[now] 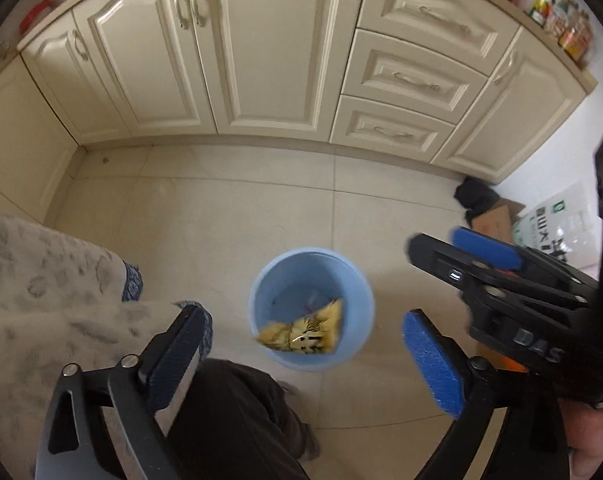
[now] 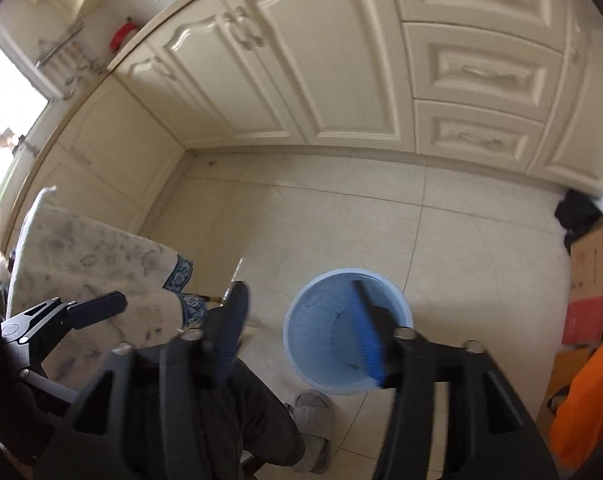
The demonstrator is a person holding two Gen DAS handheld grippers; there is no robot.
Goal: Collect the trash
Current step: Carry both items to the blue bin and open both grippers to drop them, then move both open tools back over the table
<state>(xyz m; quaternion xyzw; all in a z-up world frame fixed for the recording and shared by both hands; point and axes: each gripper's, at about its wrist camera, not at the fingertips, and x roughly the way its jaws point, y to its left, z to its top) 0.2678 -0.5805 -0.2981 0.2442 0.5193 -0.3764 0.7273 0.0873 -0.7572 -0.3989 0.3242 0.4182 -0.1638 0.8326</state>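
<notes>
Open tiled floor (image 1: 229,216) surrounds the blue bin (image 1: 261,280), whose mouth is unobstructed from above. Cabinets (image 1: 261,60) wall the far side; the cloth-covered desk (image 1: 41,280) crowds the left; boxes (image 2: 589,280) crowd the right.

bin (image 1: 311,276): on the floor (image 1: 229,216), ahead between the left gripper's fingers (image 1: 431,364)
wrapper (image 1: 305,330): at the bin's near rim
cabinets (image 1: 269,48): beyond the bin
tablecloth (image 1: 41,292): left of the fingers

Both claws point steeply downward, fingers spread apart and gripping nothing: the left claw (image 1: 305,356) at its widest, the right claw (image 2: 301,332) partly open, close beside it. A dark-trousered leg (image 1: 237,412) stands below.
</notes>
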